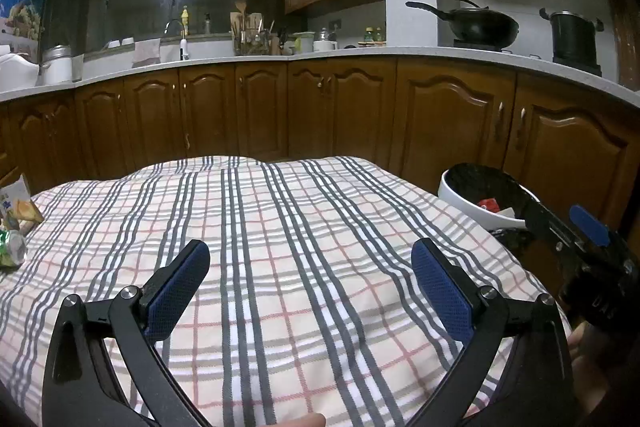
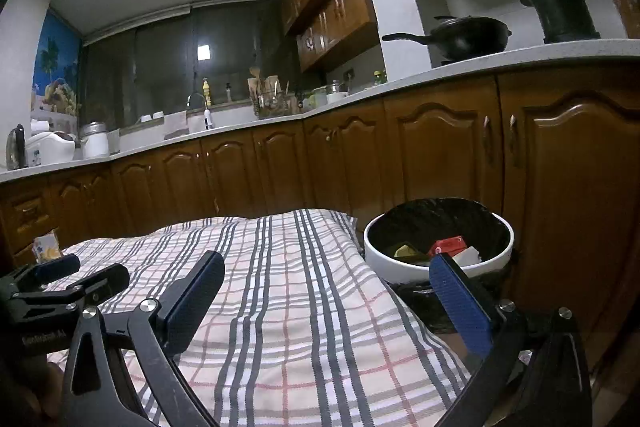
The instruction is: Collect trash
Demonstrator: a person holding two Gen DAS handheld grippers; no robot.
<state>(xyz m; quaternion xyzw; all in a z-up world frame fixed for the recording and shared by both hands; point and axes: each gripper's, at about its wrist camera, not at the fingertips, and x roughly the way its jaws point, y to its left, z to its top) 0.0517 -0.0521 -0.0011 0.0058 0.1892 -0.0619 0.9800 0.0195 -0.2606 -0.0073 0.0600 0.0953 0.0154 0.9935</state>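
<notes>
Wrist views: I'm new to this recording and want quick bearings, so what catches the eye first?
A plaid cloth fills the foreground, with the open left hand-held gripper above it. At the cloth's right edge stands a white bin lined with a black bag, scraps already inside. Wrappers lie at the cloth's far left, and a black wok sits on the counter behind.

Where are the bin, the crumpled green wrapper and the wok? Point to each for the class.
bin (image 2: 400,259): right wrist view, white front wall.
green wrapper (image 1: 12,247): left wrist view, middle of the crumpled foil.
wok (image 1: 484,25): left wrist view, side of the black bowl.
</notes>
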